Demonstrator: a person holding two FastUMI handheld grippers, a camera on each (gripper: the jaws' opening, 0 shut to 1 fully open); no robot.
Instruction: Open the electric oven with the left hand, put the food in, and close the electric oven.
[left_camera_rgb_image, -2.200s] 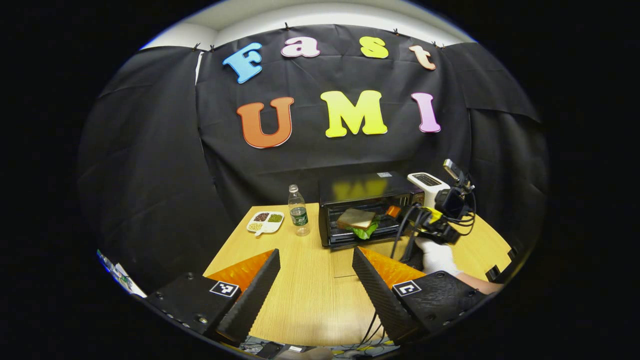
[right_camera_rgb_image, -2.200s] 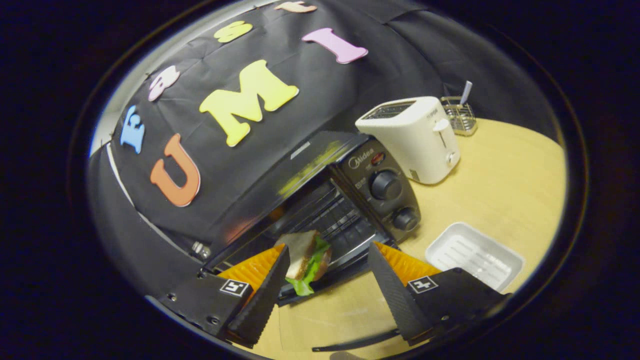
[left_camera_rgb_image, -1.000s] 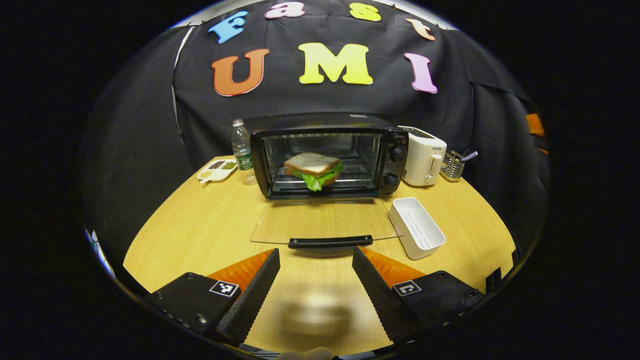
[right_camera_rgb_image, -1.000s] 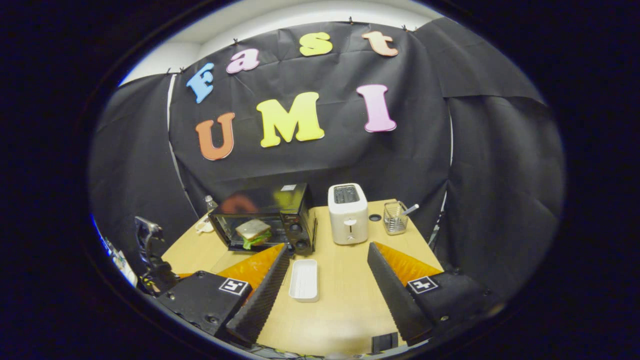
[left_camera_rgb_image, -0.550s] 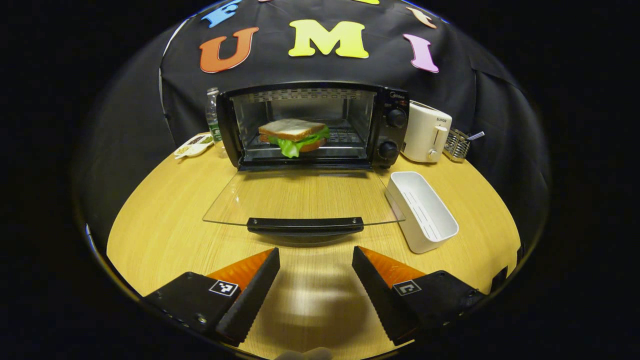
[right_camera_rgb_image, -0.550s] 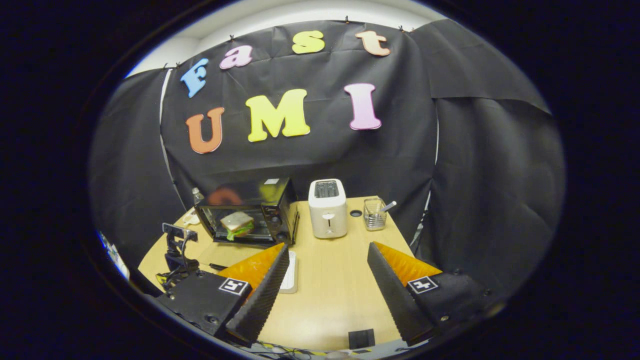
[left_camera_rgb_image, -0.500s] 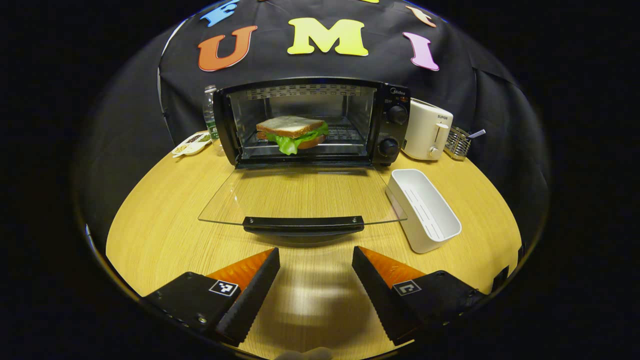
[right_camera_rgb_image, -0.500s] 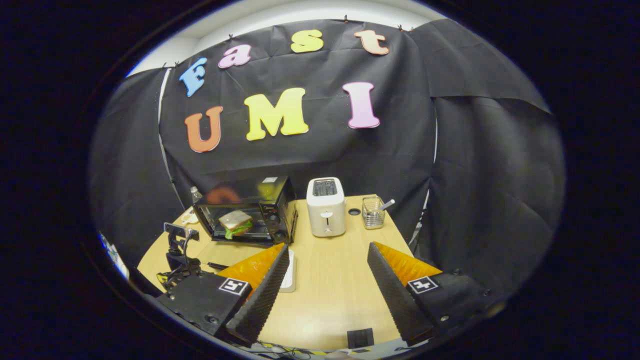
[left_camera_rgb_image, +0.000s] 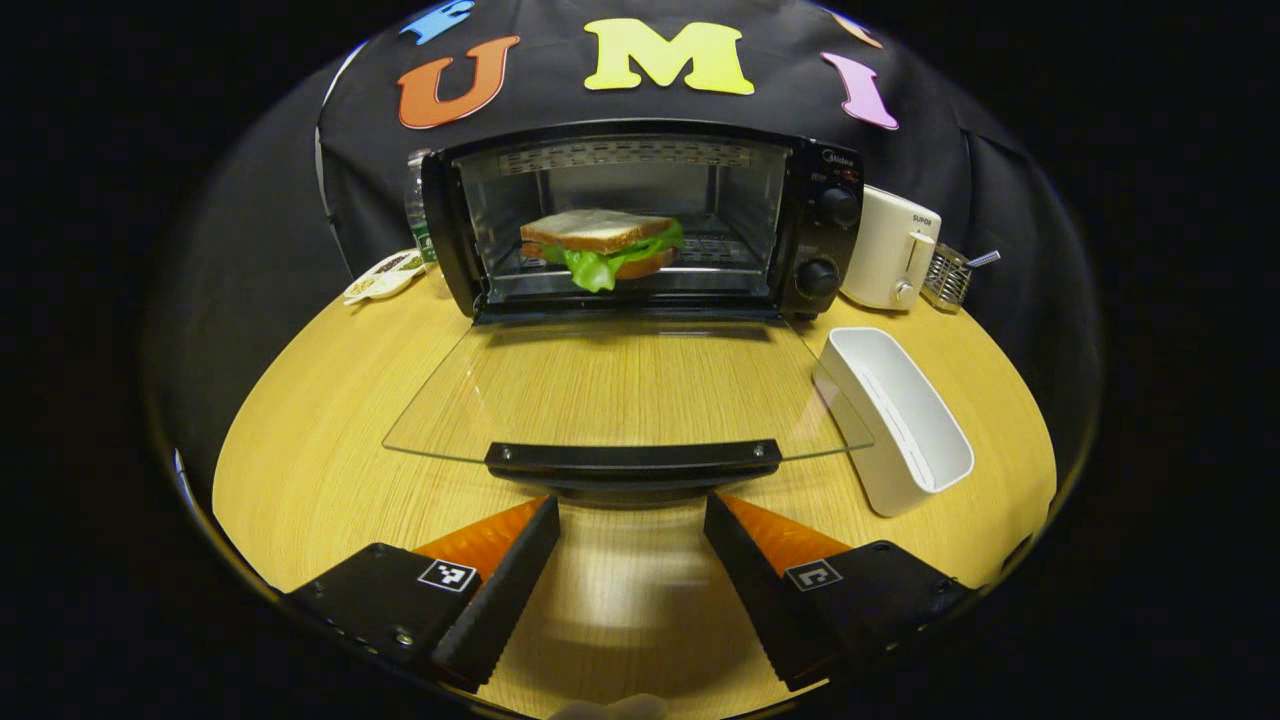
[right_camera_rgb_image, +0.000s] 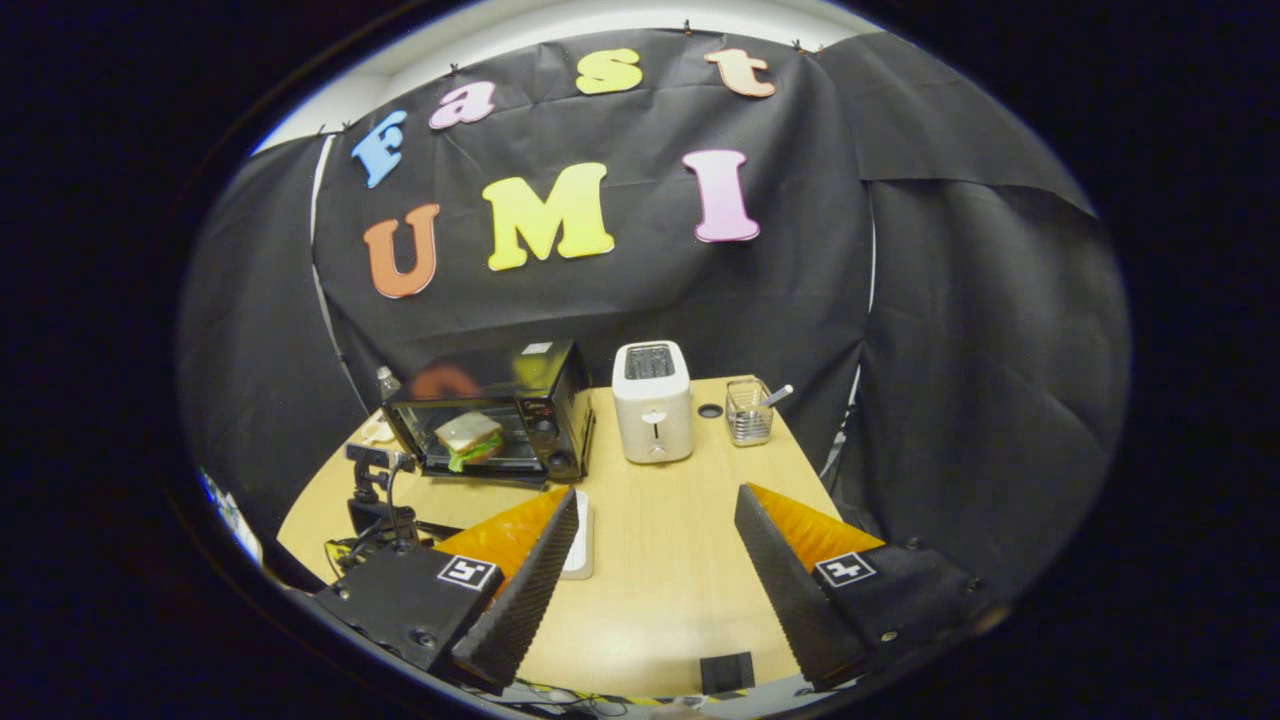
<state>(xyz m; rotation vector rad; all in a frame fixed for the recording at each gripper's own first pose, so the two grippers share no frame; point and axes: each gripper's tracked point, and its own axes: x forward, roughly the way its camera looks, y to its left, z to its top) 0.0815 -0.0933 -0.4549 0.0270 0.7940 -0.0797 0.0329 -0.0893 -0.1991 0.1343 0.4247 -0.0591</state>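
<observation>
A black electric oven (left_camera_rgb_image: 810, 160) stands at the back of the wooden table, its glass door (left_camera_rgb_image: 620, 390) folded down flat. On the oven's rack lies a sandwich (left_camera_rgb_image: 600, 245) with lettuce hanging out. The door's black handle (left_camera_rgb_image: 632, 458) runs just ahead of my left gripper (left_camera_rgb_image: 632, 515), which is open and holds nothing. My right gripper (right_camera_rgb_image: 655, 510) is open too, held high and back from the table. In the right gripper view the oven (right_camera_rgb_image: 550, 385) and sandwich (right_camera_rgb_image: 466, 437) sit far left, with the left gripper's rig (right_camera_rgb_image: 375, 490) before them.
A white tray (left_camera_rgb_image: 900, 420) lies right of the door. A white toaster (left_camera_rgb_image: 895, 258) and a wire holder (left_camera_rgb_image: 948, 278) stand right of the oven. A water bottle (left_camera_rgb_image: 417, 220) and a divided dish (left_camera_rgb_image: 382, 277) are at its left.
My left gripper has moved in low toward the door handle, which now sits close ahead of the fingertips. My right gripper left the sandwich in the oven and drew back and up.
</observation>
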